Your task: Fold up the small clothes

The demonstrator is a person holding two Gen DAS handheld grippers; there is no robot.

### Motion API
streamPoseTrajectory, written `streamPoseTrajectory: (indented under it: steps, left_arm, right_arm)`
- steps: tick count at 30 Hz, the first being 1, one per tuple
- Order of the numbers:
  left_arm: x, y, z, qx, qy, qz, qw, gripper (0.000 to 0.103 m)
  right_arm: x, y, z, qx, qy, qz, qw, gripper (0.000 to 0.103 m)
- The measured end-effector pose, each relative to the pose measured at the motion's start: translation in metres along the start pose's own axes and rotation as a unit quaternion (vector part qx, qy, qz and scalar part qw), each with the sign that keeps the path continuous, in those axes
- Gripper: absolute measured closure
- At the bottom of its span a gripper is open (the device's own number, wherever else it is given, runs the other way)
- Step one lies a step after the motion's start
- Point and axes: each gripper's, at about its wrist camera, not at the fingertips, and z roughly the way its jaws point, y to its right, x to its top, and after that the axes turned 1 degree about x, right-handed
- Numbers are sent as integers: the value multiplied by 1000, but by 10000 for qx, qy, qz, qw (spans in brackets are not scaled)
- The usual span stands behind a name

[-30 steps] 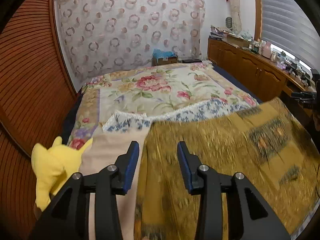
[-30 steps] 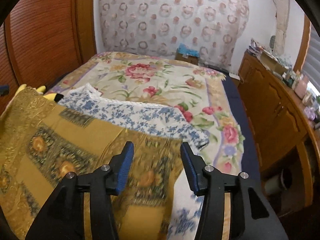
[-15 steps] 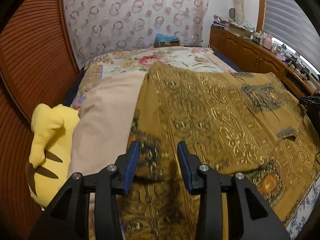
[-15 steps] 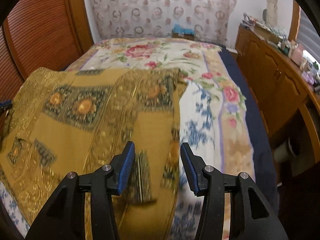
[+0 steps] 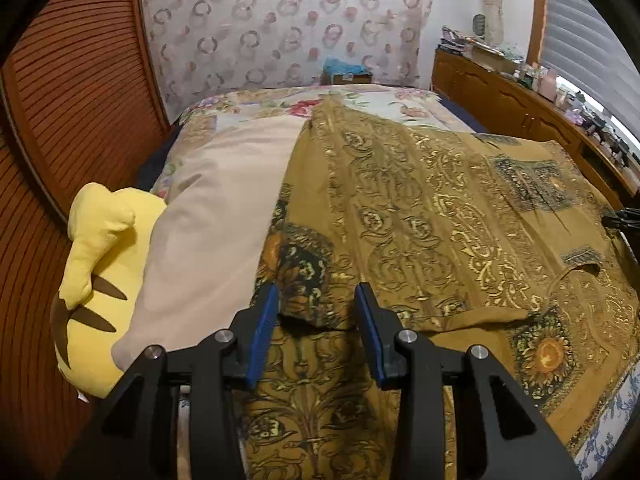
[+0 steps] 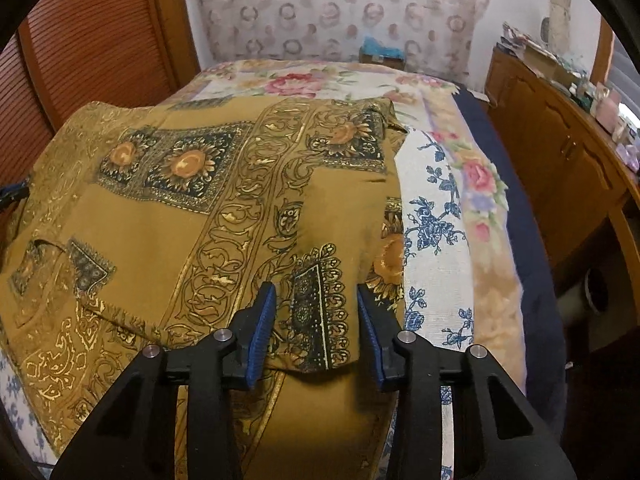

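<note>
- Your ochre patterned garment (image 5: 440,216) lies spread across the near half of the bed (image 6: 304,80), its near edge folded back on itself.
- It hides most of the blue-flowered cloth (image 6: 432,208); only strips show along the bed's right side.
- Your left gripper (image 5: 316,320) stands spread, a folded corner between the pads, unpinched.
- Your right gripper (image 6: 316,320) has just been closing; its jaws flank the fold without pressing it.
- The box (image 5: 347,76) past the bed's far end holds something blue that is hard to make out.
</note>
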Motion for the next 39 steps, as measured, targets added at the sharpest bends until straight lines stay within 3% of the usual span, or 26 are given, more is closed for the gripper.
streamPoseTrajectory:
  steps: [6, 10, 13, 15, 18, 24, 30, 39]
  left_arm:
    - [-5, -4, 2, -62, 1, -38, 10000, 65]
    - [-4, -5, 2, -473, 155, -79, 9987, 66]
    - [-3, -6, 7, -494, 118, -101, 9987, 75]
    - [-2, -5, 9, -502, 96, -82, 9987, 90]
    - [2, 1, 2, -568, 199, -56, 9982, 100]
    - [9, 3, -33, -595, 688, -137, 9958, 101]
    - [3, -3, -72, -605, 1034, -198, 9926, 101]
    - [-41, 2, -111, -569, 1175, -239, 9911, 101]
  right_arm:
    - [-3, -2, -2, -33, 2, -45, 10000, 68]
    - [-1, -4, -5, -39, 87, -87, 9999, 73]
    - [1, -8, -7, -11, 122, -173, 9998, 83]
    - [1, -13, -7, 0, 133, -291, 9995, 93]
    - [4, -18, -11, 61, 252, -418, 9988, 100]
    - [17, -14, -46, 216, 838, -192, 9961, 102]
    - [22, -11, -80, 373, 1085, -85, 9934, 102]
    - [-19, -14, -117, 493, 1079, -11, 9929, 102]
